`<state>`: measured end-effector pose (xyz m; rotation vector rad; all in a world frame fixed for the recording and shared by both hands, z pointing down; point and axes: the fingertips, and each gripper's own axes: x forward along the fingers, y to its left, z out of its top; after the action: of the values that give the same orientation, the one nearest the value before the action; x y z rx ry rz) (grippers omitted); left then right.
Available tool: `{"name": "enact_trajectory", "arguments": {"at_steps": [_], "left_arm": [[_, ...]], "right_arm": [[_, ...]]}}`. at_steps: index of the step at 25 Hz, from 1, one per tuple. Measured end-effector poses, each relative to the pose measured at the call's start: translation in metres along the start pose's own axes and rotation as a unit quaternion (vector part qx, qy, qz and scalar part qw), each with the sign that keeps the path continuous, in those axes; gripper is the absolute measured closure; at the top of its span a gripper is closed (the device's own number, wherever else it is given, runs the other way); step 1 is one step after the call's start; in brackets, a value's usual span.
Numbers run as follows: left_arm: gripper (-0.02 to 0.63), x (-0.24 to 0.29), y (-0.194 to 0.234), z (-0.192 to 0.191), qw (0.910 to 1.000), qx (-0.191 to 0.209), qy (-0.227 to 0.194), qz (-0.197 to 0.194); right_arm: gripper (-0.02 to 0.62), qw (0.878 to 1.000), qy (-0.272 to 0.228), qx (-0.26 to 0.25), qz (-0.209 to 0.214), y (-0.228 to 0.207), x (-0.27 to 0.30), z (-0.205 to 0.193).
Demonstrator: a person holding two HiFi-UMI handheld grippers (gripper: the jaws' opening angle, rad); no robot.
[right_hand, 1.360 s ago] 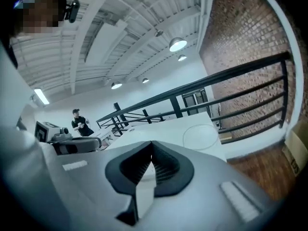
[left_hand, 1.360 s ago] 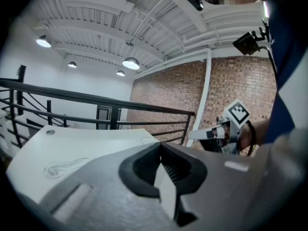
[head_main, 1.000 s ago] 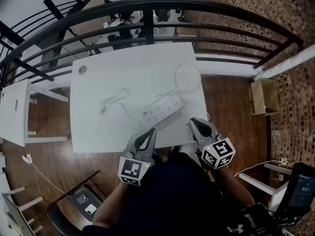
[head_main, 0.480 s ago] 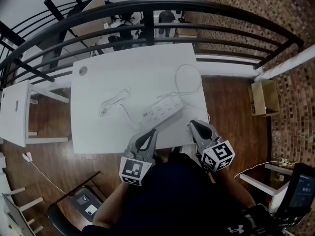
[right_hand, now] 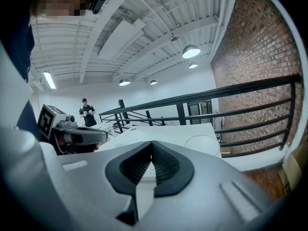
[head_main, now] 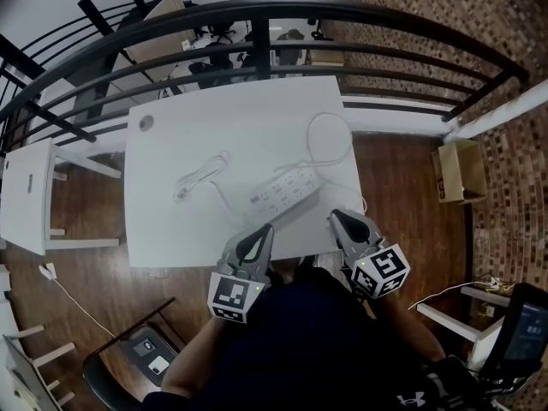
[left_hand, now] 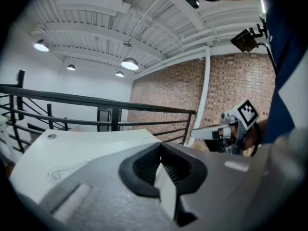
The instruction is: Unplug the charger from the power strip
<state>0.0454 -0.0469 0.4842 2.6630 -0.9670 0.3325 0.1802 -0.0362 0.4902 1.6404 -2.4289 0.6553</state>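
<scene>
Currently both grippers rest at the near edge of the white table (head_main: 171,229), side by side with a gap between them. The left gripper (head_main: 265,229) has its jaws closed together, pads meeting with nothing between them. Its tip lies over the table's near edge, just on the near side of the power strip (head_main: 285,191) and a little left of its middle. The right gripper (head_main: 335,216) is likewise closed and empty. Its tip lies by the table's near right corner, just right of the strip's right end and slightly nearer. Neither gripper touches the strip.

The strip lies diagonally on the near right part of the tabletop, with its left end nearer and its right end farther. To its left, well apart from both grippers, a bundled white charger cable (head_main: 201,175) lies flat on the table. A thin lead runs from it toward the strip's left end; whether a plug sits in a socket there is too small to tell. On the far side of the strip, a white cord loop (head_main: 330,138) curls toward the table's right edge.

Beyond the table's far edge runs a black railing (head_main: 259,41), and an open cardboard box (head_main: 458,168) stands on the floor to the right
</scene>
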Motion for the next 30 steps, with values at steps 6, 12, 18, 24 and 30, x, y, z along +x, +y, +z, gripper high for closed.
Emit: {"name": "enact_trajectory", "arguments": {"at_steps": [6,12,18,24,30], "left_arm": [[0.600,0.0009,0.0005,-0.0015,1.0000,0.001,0.000,0.000],[0.600,0.0004,0.0016,-0.0031,1.0000,0.001,0.001,0.001],[0.600,0.0009,0.0028,-0.0049,1.0000,-0.002,0.003,0.001],[0.600,0.0015,0.0038,-0.0040,1.0000,-0.004,0.003,0.001],[0.600,0.0008,0.0019,-0.0048,1.0000,-0.004,0.004,0.000]], "right_arm": [[0.584,1.000,-0.002,-0.007,0.007,0.0026,0.0005,0.0013],[0.584,1.000,-0.002,-0.006,0.006,0.0032,0.0007,0.0007],[0.584,1.000,-0.001,-0.004,0.003,0.0004,0.0012,-0.0007],[0.584,1.000,0.000,0.001,0.000,-0.0011,0.0020,-0.0009],[0.584,1.000,0.000,0.004,-0.001,-0.0013,0.0006,-0.0011]]}}
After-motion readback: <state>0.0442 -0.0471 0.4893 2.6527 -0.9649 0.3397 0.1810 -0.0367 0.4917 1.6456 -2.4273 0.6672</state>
